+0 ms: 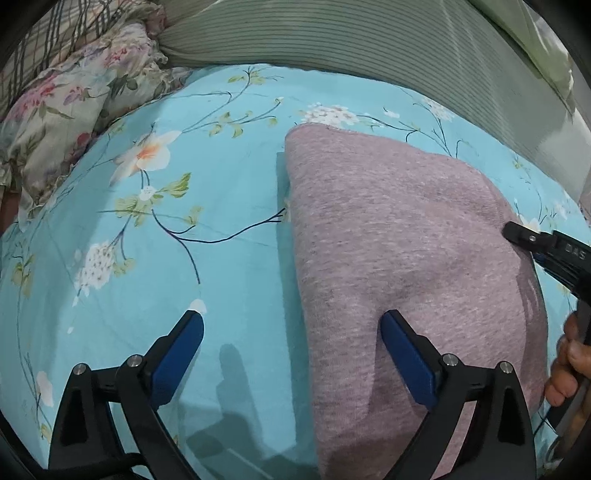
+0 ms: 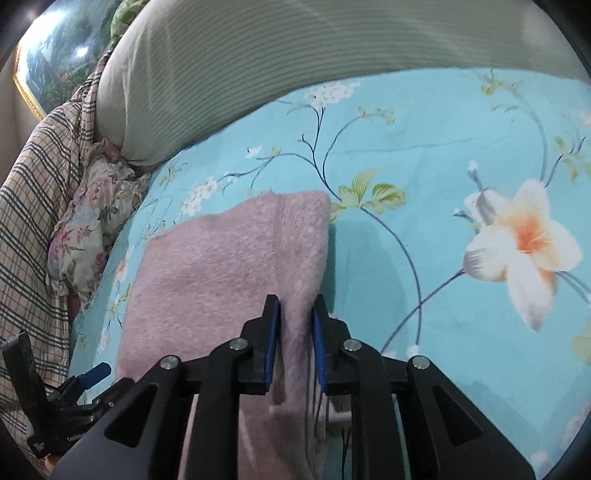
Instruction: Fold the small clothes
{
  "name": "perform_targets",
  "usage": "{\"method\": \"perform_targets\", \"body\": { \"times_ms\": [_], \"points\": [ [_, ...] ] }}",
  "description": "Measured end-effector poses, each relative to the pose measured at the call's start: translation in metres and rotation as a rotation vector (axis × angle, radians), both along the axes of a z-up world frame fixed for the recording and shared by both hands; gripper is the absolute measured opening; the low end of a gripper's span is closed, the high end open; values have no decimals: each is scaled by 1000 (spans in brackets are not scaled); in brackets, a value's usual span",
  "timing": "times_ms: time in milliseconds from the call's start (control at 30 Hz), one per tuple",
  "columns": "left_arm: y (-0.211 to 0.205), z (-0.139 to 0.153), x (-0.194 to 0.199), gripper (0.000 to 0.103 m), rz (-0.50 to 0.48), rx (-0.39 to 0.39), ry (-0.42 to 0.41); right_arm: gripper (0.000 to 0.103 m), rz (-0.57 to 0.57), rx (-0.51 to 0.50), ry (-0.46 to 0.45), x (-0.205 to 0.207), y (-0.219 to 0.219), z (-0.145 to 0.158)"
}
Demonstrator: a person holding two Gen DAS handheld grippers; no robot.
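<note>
A folded pink knit garment (image 1: 399, 240) lies on a turquoise floral bedsheet (image 1: 166, 229). My left gripper (image 1: 291, 317) is open above the garment's near left edge, its right finger over the cloth and its left finger over the sheet. My right gripper (image 2: 295, 306) is shut on the edge of the pink garment (image 2: 229, 258), cloth pinched between its blue pads. The right gripper's tip also shows in the left wrist view (image 1: 517, 230) at the garment's right edge. The left gripper shows in the right wrist view's lower left corner (image 2: 88, 373).
A green striped pillow (image 1: 351, 33) lies along the far side. A floral pillow (image 1: 66, 107) and a plaid cloth (image 2: 33, 206) lie at the far left. A framed picture (image 2: 55, 55) hangs beyond. The person's fingers (image 1: 569, 362) hold the right gripper.
</note>
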State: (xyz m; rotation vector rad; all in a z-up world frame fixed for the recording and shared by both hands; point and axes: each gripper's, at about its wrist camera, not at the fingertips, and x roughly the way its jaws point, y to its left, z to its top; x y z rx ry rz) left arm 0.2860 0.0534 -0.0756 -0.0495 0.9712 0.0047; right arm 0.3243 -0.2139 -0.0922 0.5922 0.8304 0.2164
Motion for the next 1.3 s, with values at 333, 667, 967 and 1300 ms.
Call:
{"method": "perform_targets", "body": {
  "times_ms": [333, 667, 967, 1300],
  "points": [
    [6, 7, -41, 97, 21, -17, 21, 59, 71, -51, -48, -72, 14, 29],
    [1, 4, -108, 97, -46, 49, 9, 77, 138, -169, -58, -145, 26, 29],
    [-9, 7, -153, 97, -95, 98, 4, 83, 204, -207, -8, -185, 43, 9],
    [-19, 25, -181, 97, -110, 143, -31, 85, 211, -199, -20, -203, 46, 20]
  ]
}}
